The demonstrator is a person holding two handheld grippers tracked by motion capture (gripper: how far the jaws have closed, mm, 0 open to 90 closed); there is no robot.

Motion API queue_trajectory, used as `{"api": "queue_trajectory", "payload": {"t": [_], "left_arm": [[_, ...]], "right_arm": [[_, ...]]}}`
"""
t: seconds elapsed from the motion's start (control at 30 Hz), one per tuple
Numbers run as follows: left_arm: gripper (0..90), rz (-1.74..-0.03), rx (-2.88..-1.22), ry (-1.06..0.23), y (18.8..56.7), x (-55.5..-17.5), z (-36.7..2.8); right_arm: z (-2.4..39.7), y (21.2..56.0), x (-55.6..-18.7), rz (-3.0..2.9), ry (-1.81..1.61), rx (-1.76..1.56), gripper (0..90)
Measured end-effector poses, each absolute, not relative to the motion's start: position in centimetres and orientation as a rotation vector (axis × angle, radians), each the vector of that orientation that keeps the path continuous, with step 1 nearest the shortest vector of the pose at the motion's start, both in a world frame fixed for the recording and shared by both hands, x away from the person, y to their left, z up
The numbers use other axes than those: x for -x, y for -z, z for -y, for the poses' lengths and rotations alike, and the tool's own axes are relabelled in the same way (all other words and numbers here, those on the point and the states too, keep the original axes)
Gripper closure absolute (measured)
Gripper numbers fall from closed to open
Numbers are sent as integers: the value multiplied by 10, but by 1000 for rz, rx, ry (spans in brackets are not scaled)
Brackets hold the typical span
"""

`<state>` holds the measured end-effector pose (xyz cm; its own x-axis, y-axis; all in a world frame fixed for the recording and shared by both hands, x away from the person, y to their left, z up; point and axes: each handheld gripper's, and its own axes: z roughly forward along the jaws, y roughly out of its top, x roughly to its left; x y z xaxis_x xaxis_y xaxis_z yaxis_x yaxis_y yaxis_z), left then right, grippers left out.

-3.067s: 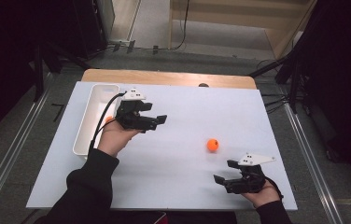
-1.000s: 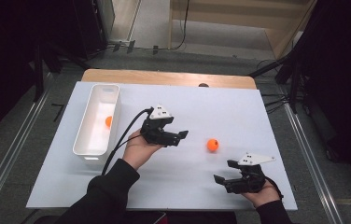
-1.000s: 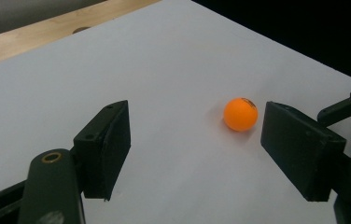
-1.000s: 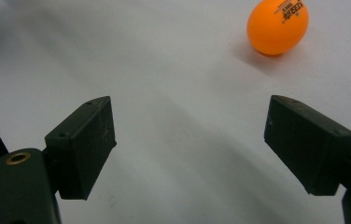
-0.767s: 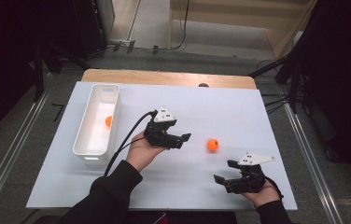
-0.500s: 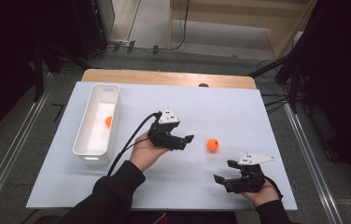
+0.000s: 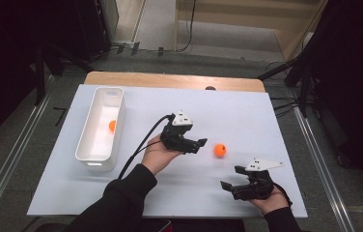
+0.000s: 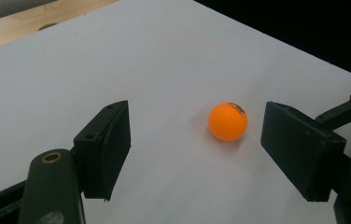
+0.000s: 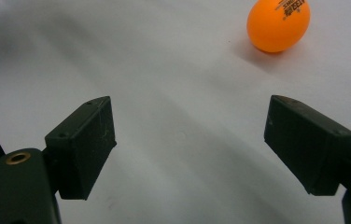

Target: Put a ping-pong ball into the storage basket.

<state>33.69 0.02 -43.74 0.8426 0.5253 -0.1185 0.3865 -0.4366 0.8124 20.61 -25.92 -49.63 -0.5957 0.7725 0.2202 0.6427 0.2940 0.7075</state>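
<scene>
- Ball [image 7: 220,150], orange, is sitting on the white table sheet [image 7: 247,116], and I am taking it as my landmark for everything else.
- I am holding my left gripper [image 7: 200,144] just to the left of the ball in the high view, its tips pointing at the ball and stopping short of it.
- In the left gripper view the ball [image 8: 228,122] is lying ahead of the two black pads, a little nearer the right-hand pad than the other, and touching neither.
- I am keeping that claw released: its jaws are standing apart with bare sheet between them and nothing gripped.
- I am resting my right gripper [image 7: 231,180] nearer to me than the ball and slightly to its right, well apart from it, close to the sheet's near edge.
- In the right gripper view the ball [image 9: 278,24] is showing at the top right, beyond the right-hand pad, with dark print on its top.
- That claw is also released, with wide jaws that are grasping nothing.
- Far to the left of the ball a white bin [image 7: 95,153] is standing on the sheet, and a second orange ball [image 7: 112,125] is lying inside it against its right wall.
- Beyond the ball, a wooden table edge [image 7: 170,79] is showing past the sheet's far side.
</scene>
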Motion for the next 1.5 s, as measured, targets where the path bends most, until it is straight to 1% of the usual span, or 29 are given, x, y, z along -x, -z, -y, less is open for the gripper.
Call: {"api": "queue_trajectory", "payload": {"t": [0.33,1.5], "left_arm": [[246,-658,-2083,-160,438,-342,14],[246,-615,-2127,-171,445,-349,63]], "right_arm": [[259,496,-206,-2389,-1190,-1320,149],[261,496,-206,-2383,-1197,-1314,149]]}}
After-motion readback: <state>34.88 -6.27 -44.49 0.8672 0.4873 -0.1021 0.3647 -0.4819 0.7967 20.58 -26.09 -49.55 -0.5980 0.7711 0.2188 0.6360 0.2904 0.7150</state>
